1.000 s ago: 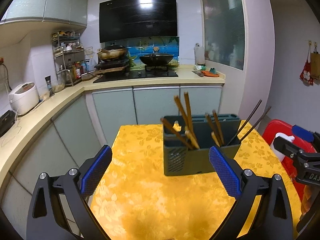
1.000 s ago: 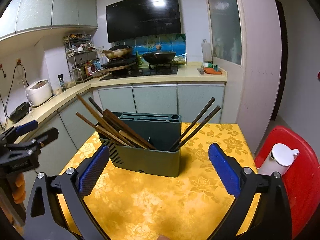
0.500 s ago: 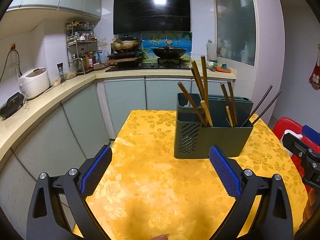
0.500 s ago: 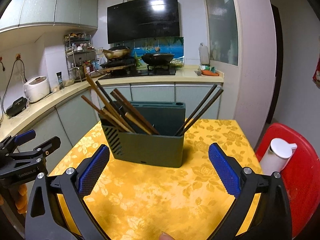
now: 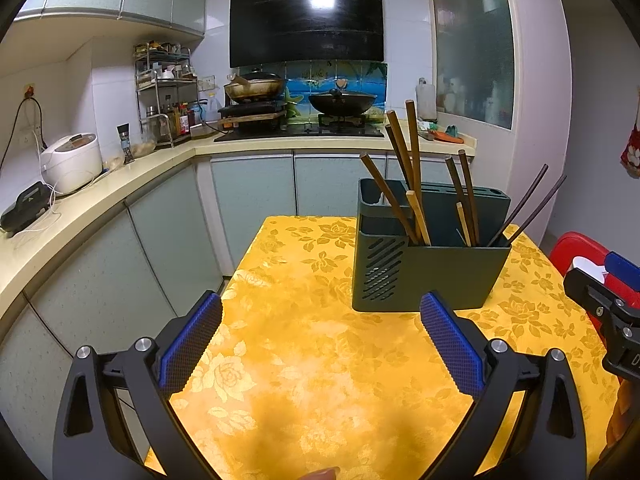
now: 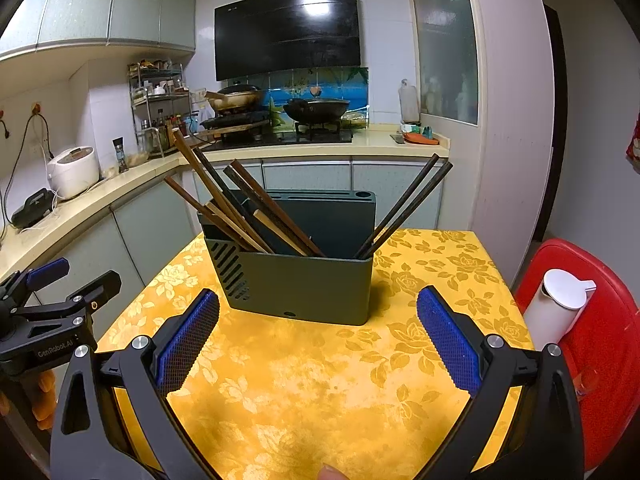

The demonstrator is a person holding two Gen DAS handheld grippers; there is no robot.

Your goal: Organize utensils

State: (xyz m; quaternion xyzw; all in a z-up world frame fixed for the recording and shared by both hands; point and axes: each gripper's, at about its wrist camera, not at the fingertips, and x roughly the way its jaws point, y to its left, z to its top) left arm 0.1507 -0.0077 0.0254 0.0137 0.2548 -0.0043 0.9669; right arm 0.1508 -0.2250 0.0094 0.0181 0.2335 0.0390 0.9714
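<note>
Chopsticks (image 6: 224, 204) all sit in the dark green holder (image 6: 304, 284), which stands on the yellow floral tablecloth (image 6: 304, 392), centre of the right wrist view and right of centre in the left wrist view. Our guess on the layout: the brown wooden ones are bunched in the left compartment, leaning left, while the two thin black chopsticks (image 6: 408, 204) lean out to the right on their own, so it looks like sorting by type. From the left wrist view a few more brown sticks (image 5: 466, 200) stand nearer the middle, and we honestly can't tell which slot they're in. The tall back part of the holder has slits along its top, probably for knives, and nothing sticks out of them.

Now the fingers. Our left gripper (image 5: 320, 348) is spread wide, blue pads (image 5: 188, 348) far apart, nothing between them but tablecloth, touching nothing. Our right gripper (image 6: 316, 344) is just the same: wide apart, empty, with the holder framed between its pads (image 6: 448, 344) but well short of them. Both hang low in their frames, above the near part of the table. Each one peeks into the other's picture at the edge.

A white kettle (image 6: 560, 304) sits on a red chair (image 6: 612, 320) at the right edge, off the table. Nothing loose lies on the cloth, so we reckon the job is about done.
</note>
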